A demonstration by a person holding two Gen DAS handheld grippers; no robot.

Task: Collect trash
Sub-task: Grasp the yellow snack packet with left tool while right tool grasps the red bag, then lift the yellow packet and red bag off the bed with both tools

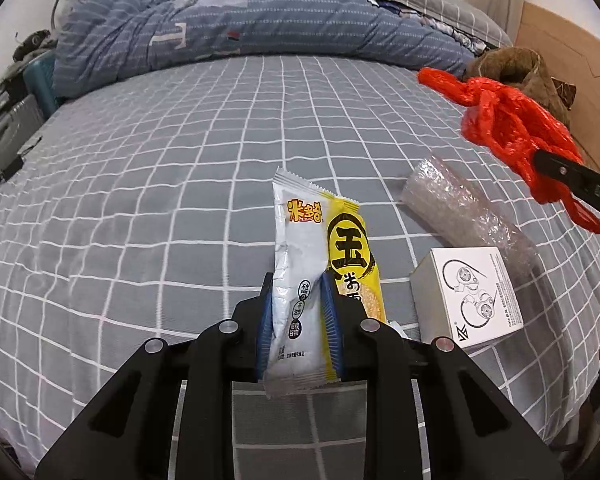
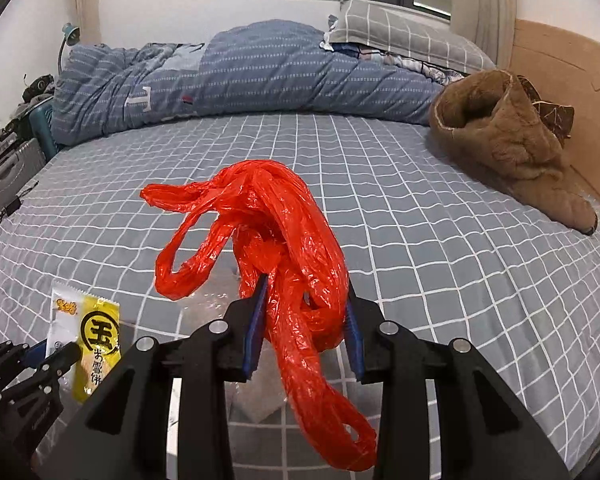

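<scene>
Trash was held in both grippers, up above the grey checked bed (image 1: 180,160). The left gripper (image 1: 300,316) was squeezed shut on a white and yellow snack wrapper (image 1: 300,280). The right gripper (image 2: 306,320) pinched a crumpled red plastic bag (image 2: 276,232), with loops hanging loose. A white box (image 1: 472,292) and some bubble wrap (image 1: 460,208) lay on the bed near the wrapper. The slippery wrapper could slide out, I think. The bag's dangling loops might snag.
</scene>
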